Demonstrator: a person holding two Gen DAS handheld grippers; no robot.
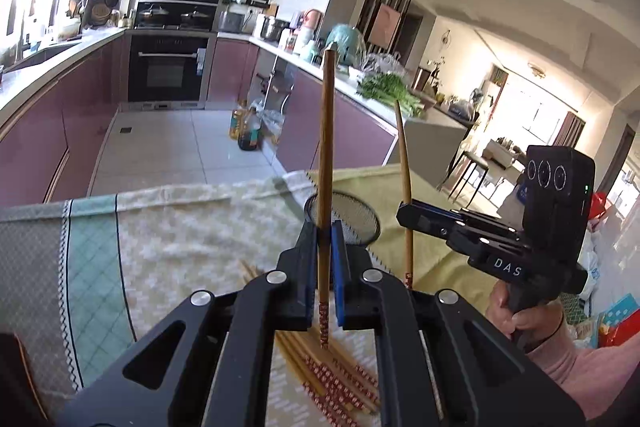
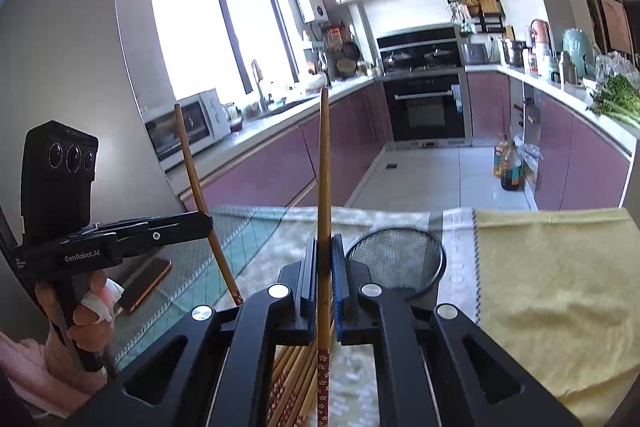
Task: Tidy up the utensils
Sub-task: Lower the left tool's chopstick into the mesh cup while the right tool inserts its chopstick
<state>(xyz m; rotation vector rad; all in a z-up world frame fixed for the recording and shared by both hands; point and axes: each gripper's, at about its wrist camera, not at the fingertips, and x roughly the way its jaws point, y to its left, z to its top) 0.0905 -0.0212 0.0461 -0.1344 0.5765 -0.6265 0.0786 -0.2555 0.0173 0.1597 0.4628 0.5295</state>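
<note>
A patterned cloth (image 1: 168, 227) covers the table in front of me, pale with a green checked band at its left; a yellow towel (image 2: 552, 287) lies over its right part. On the cloth, toward the far side, sits a round black mesh holder (image 2: 400, 259), its rim just beyond my fingertips. Near me on the cloth lies the pile of chopsticks (image 1: 340, 375), their long axes running near to far and slanting a little, with the red flowered ends nearest me on the right.

My left gripper (image 1: 325, 267) is closed tight on one chopstick (image 1: 326, 147), which stands almost upright, bare wooden end pointing up, red patterned end hanging down over the pile. My right gripper (image 2: 325, 279) is likewise clamped on a second chopstick (image 2: 324, 167), also close to vertical, bare tip up and flowered end down. Seen from the right wrist, the left chopstick leans slightly, top tilted to the left. Both are raised clear of the cloth, to the left of the holder
</note>
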